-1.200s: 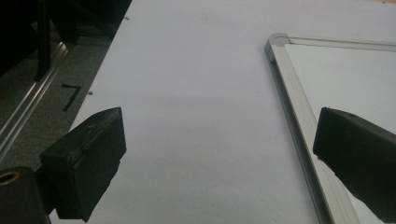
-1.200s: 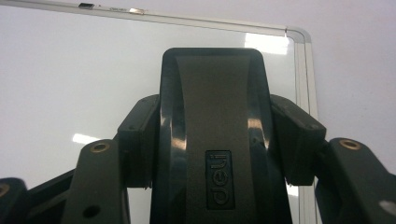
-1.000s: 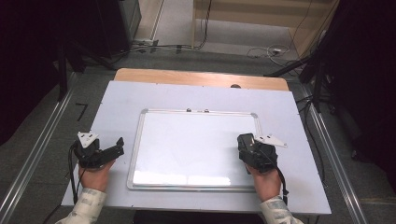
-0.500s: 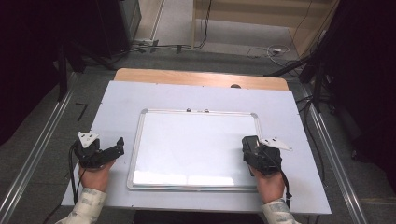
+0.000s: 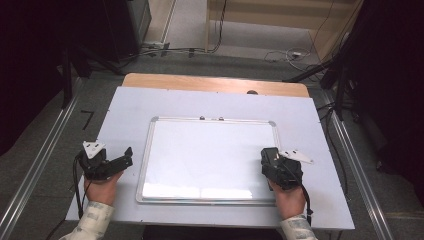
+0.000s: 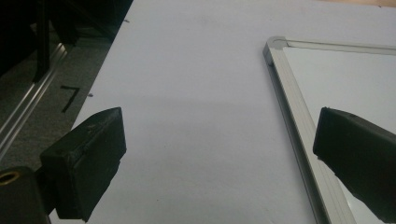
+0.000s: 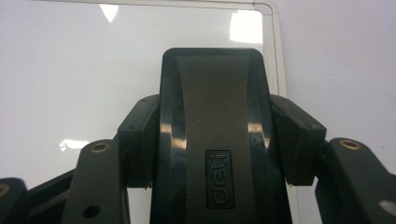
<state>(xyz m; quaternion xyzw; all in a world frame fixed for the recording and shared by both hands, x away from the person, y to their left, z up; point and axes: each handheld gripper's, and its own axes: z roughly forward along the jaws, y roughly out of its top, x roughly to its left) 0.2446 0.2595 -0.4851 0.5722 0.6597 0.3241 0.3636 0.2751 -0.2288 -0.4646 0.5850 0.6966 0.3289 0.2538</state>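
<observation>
We are taking the whiteboard (image 5: pixel 210 157) as our landmark. It is lying flat in the middle of the bench (image 5: pixel 120 110), long axis running left to right across it, and its writing face is looking blank as far as we can tell.

The eraser (image 7: pixel 215 140), a dark block with a moulded brand mark on its back, is sitting in the right claw (image 5: pixel 269 159) over the whiteboard's right-hand portion, just inside the right frame edge and closer to the near edge than the far one. In the right gripper view both jaws are pressing on the eraser's two sides, so we are reading that claw as clamped on it. The eraser's long axis is pointing away from the person, roughly square to the whiteboard's long axis. Whether its underside is touching the face we cannot tell.

The relation we are watching: nearly all the whiteboard is lying to the left of the eraser, so we are judging any wiping sweep would be going leftward along the long axis. The right hand (image 5: pixel 287 200) is coming in over the whiteboard's near edge, forearm low.

The left claw (image 5: pixel 127 156) is resting off the whiteboard, just beside its left frame edge, jaws standing wide with nothing between them, one jaw over bare bench, the other over the frame.
</observation>
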